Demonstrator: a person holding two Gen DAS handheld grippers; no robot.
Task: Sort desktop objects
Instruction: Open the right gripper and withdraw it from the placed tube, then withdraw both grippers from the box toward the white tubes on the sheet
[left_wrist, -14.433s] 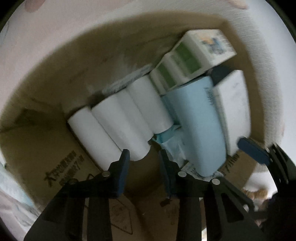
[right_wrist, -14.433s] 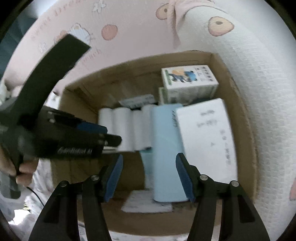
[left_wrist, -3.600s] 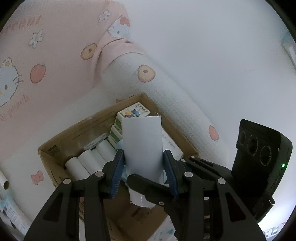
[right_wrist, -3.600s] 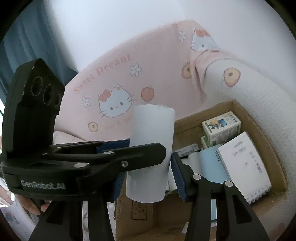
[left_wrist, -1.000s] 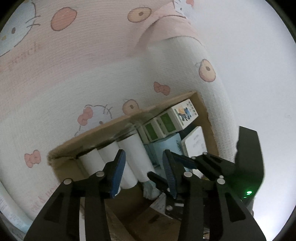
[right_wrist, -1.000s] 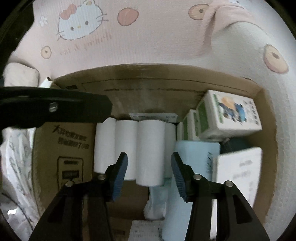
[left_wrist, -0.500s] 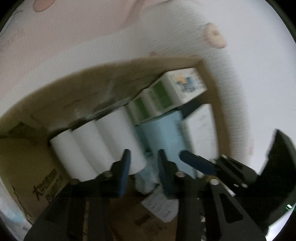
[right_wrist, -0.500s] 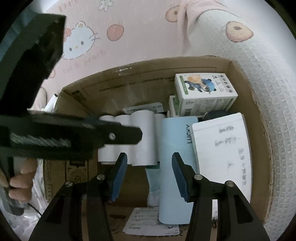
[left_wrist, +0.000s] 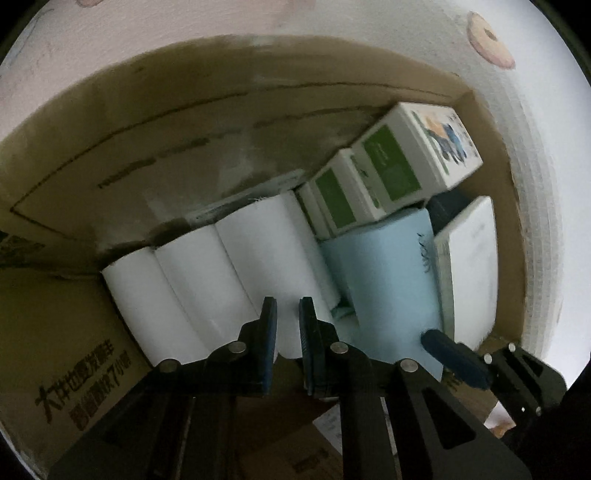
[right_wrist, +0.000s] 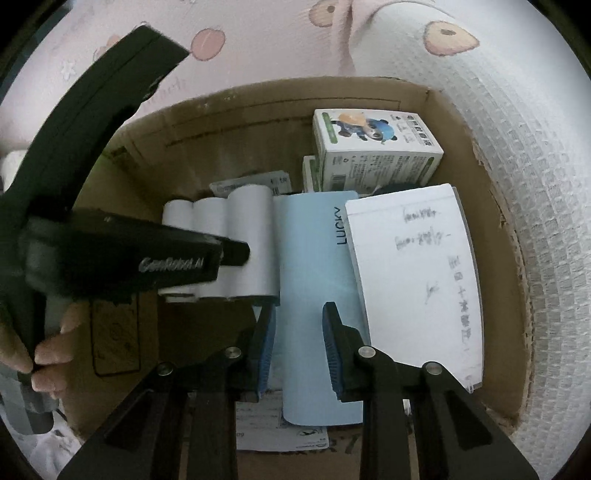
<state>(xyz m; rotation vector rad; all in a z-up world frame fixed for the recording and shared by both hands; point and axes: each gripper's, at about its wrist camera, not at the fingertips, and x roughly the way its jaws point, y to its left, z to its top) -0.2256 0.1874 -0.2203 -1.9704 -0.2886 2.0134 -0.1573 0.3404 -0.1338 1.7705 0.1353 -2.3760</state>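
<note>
Fingers of left gripper (left_wrist: 287, 325) nearly together, seemingly empty; right gripper (right_wrist: 298, 343) apart above box (right_wrist: 476, 206).

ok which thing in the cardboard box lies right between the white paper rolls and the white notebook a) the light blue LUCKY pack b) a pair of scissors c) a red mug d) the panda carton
a: in the right wrist view the light blue LUCKY pack lies lengthwise with the white paper rolls on one side and the white notebook on the other.

The left tool (left_wrist: 287, 321), jaws nearly closed and empty, hangs over white paper rolls (left_wrist: 221, 273) in the cardboard box (left_wrist: 184, 122).
</note>
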